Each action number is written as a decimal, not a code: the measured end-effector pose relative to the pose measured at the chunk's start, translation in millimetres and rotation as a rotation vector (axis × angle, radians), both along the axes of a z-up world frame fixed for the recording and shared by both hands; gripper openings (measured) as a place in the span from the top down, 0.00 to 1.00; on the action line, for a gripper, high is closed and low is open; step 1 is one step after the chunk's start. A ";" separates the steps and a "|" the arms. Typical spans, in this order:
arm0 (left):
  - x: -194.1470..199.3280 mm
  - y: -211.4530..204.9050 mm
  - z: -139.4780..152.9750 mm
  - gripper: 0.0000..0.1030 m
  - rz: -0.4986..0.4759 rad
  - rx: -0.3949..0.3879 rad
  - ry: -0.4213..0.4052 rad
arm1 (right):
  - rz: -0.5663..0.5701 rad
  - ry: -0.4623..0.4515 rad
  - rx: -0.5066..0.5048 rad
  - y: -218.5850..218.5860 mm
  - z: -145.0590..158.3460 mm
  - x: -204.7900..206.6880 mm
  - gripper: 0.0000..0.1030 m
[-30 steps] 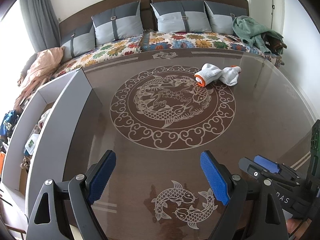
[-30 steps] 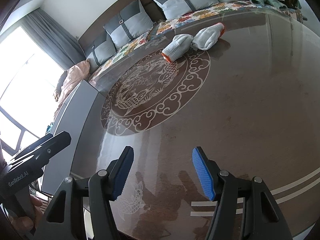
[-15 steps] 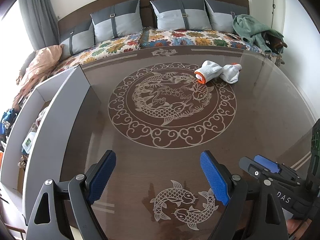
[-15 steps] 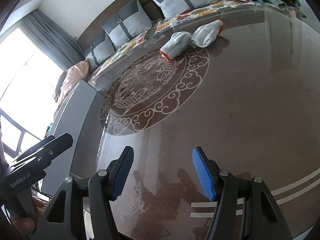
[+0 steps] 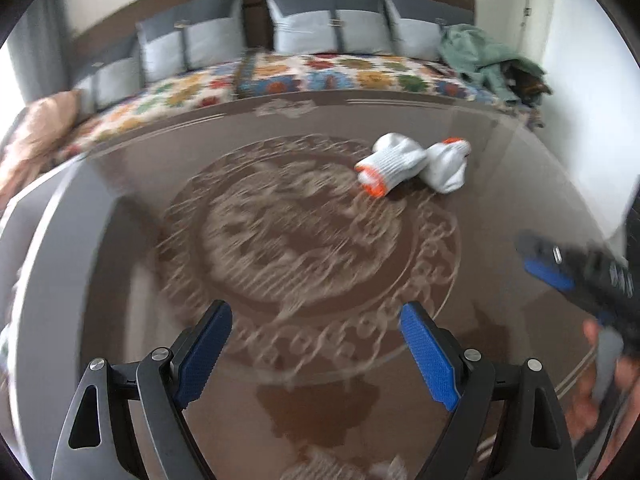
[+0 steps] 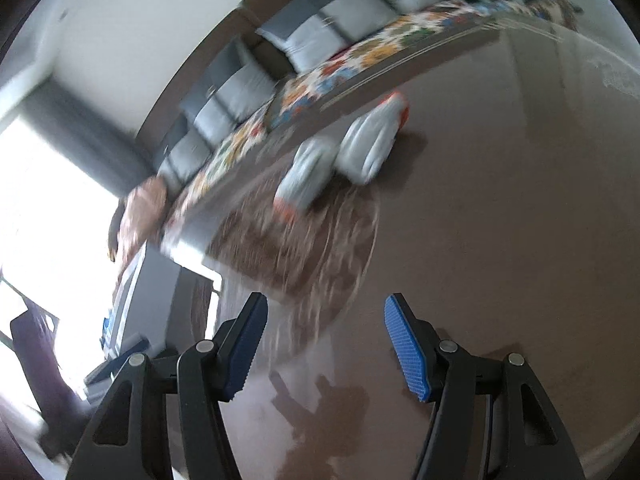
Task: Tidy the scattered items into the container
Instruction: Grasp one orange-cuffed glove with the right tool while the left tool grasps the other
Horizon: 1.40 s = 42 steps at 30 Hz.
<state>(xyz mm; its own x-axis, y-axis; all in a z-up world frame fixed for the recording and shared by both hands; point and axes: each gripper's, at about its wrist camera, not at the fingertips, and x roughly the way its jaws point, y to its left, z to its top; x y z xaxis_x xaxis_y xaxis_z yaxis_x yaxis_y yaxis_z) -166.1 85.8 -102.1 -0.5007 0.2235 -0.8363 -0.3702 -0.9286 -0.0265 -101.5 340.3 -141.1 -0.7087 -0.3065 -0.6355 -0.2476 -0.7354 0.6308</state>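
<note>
Two white work gloves with orange cuffs (image 5: 416, 164) lie side by side on the far right part of the round brown table (image 5: 500, 208); they also show blurred in the right wrist view (image 6: 344, 156). My left gripper (image 5: 316, 344) is open and empty, well short of the gloves. My right gripper (image 6: 324, 340) is open and empty, above the table and short of the gloves; it also shows at the right edge of the left wrist view (image 5: 560, 264). The grey container (image 5: 44, 240) stands at the table's left side.
A sofa with grey cushions and a floral cover (image 5: 320, 72) runs behind the table. A green cloth (image 5: 480, 56) lies at its right end and a pink cloth (image 5: 36, 132) at its left. A bright window (image 6: 40, 208) is at the left.
Both grippers have moved forward over the table toward the gloves, which now look larger. The right gripper has risen and tilted. Both views are motion-blurred. Jaws stay open.
</note>
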 end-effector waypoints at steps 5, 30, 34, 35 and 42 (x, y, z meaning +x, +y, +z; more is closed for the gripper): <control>-46.9 21.2 -5.8 0.16 -0.014 0.004 -0.049 | -0.127 -0.035 -0.187 59.7 -11.9 -71.6 0.39; -144.4 135.2 -41.7 0.16 -0.391 -0.136 0.015 | -0.098 -0.140 -0.280 86.7 -61.0 -180.9 0.41; -138.2 136.0 -44.6 0.16 -0.445 -0.117 -0.017 | -0.101 -0.130 -0.288 86.8 -62.5 -179.3 0.40; -139.2 139.6 -48.4 0.16 -0.446 -0.121 -0.027 | -0.096 -0.129 -0.273 85.9 -61.5 -179.5 0.40; -160.4 122.8 -57.4 0.66 -0.272 0.043 -0.182 | -0.079 -0.149 -0.172 88.6 -54.5 -166.8 0.83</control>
